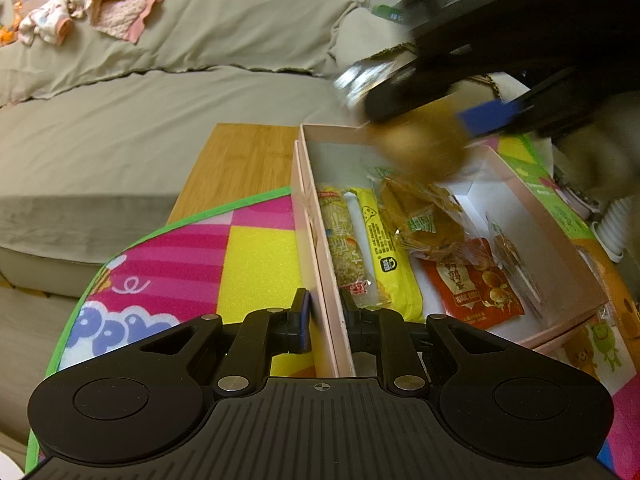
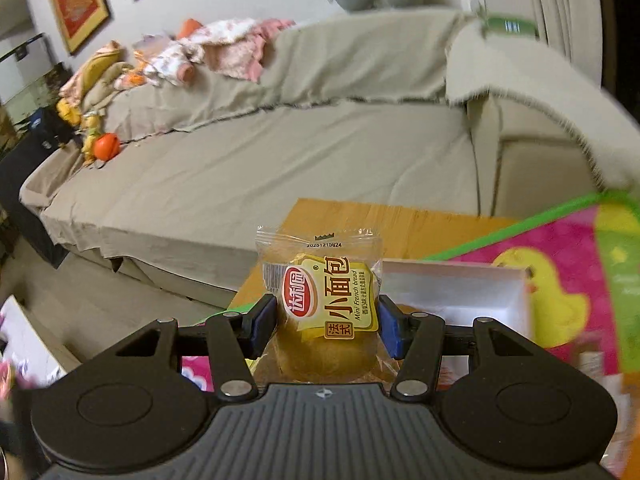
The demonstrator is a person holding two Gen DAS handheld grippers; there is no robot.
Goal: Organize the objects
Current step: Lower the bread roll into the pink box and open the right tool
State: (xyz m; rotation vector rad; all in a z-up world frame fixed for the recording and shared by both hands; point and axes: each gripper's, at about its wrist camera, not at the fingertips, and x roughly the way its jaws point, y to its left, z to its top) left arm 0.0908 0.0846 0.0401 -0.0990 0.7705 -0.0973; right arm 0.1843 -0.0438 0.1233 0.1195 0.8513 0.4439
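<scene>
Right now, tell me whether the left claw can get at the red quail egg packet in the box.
Probably not as things stand. The left claw is shut on the pink box wall, so it would have to let go first. The red quail egg packet lies uncovered close by inside.

Left gripper (image 1: pixel 325 322) low, fingers clamped on a thin upright wall. Right gripper (image 2: pixel 328 326) raised, blue pads (image 2: pixel 390 330) squeezing a packet.

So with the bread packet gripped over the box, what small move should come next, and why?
Probably lower the right gripper into the pink box and release. It is clamped on the mini French bread packet, blurred above the box, while the left gripper clamps the box's near wall.
</scene>
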